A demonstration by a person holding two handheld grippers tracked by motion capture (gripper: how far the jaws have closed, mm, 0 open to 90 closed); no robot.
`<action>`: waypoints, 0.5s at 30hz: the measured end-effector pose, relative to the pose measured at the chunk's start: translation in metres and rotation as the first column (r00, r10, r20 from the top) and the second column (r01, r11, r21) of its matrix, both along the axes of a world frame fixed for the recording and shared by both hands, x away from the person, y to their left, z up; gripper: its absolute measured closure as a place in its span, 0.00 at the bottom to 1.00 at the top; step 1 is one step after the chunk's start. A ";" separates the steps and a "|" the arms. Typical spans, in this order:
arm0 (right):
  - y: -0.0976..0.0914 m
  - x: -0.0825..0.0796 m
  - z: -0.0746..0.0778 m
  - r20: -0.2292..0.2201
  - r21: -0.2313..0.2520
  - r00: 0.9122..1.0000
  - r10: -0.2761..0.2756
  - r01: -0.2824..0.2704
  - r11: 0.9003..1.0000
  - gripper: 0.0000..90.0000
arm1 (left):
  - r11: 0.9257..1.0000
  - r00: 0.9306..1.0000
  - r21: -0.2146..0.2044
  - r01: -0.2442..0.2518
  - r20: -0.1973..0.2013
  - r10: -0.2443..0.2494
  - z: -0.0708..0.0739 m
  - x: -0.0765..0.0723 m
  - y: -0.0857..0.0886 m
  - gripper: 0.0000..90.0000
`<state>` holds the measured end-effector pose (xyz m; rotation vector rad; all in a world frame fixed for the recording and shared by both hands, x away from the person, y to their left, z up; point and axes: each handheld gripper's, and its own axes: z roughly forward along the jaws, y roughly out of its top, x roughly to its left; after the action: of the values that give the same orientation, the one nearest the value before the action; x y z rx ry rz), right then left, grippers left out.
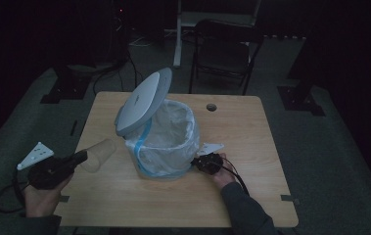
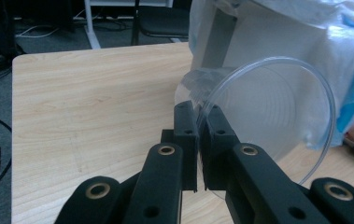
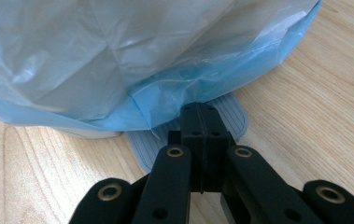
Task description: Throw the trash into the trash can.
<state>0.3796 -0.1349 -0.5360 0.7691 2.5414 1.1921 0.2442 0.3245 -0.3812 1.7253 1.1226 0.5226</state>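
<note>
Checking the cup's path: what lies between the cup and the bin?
Nothing: in the high view, bare table separates the clear cup from the lined bin.

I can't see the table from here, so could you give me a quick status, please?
Left gripper shut on clear cup rim. Right gripper shut, on bin pedal. Bin lid up, bag-lined bin open. Nothing between cup and bin.

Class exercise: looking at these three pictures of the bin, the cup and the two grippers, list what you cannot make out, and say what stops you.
- Inside of the bin: high view, the crumpled liner bag and the raised lid hide it.
- Base of the clear cup: left gripper view, lost against the bag behind.
- Pedal: right gripper view, partly covered by the bag and the right gripper.
- Left gripper: high view, too dark to read.
</note>
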 end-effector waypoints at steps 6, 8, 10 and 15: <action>0.000 0.000 0.000 0.000 0.000 1.000 0.000 0.000 1.000 1.00 | 1.000 1.000 0.010 0.027 0.003 -0.027 0.007 -0.008 -0.001 0.97; 0.000 0.000 0.000 0.000 0.000 1.000 0.000 0.000 1.000 1.00 | 0.999 0.999 0.012 0.033 0.007 -0.034 0.010 -0.010 -0.002 0.97; 0.000 0.000 0.000 0.000 0.000 1.000 0.000 0.000 1.000 1.00 | 0.999 0.999 0.012 0.040 0.009 -0.040 0.013 -0.012 -0.002 0.97; 0.000 0.000 0.000 0.000 -0.001 1.000 0.000 0.000 1.000 1.00 | 0.999 0.998 0.009 0.053 0.018 -0.053 0.018 -0.017 -0.003 0.97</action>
<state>0.3797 -0.1349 -0.5359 0.7689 2.5421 1.1914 0.2269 0.3215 -0.3636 1.7499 1.0598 0.5101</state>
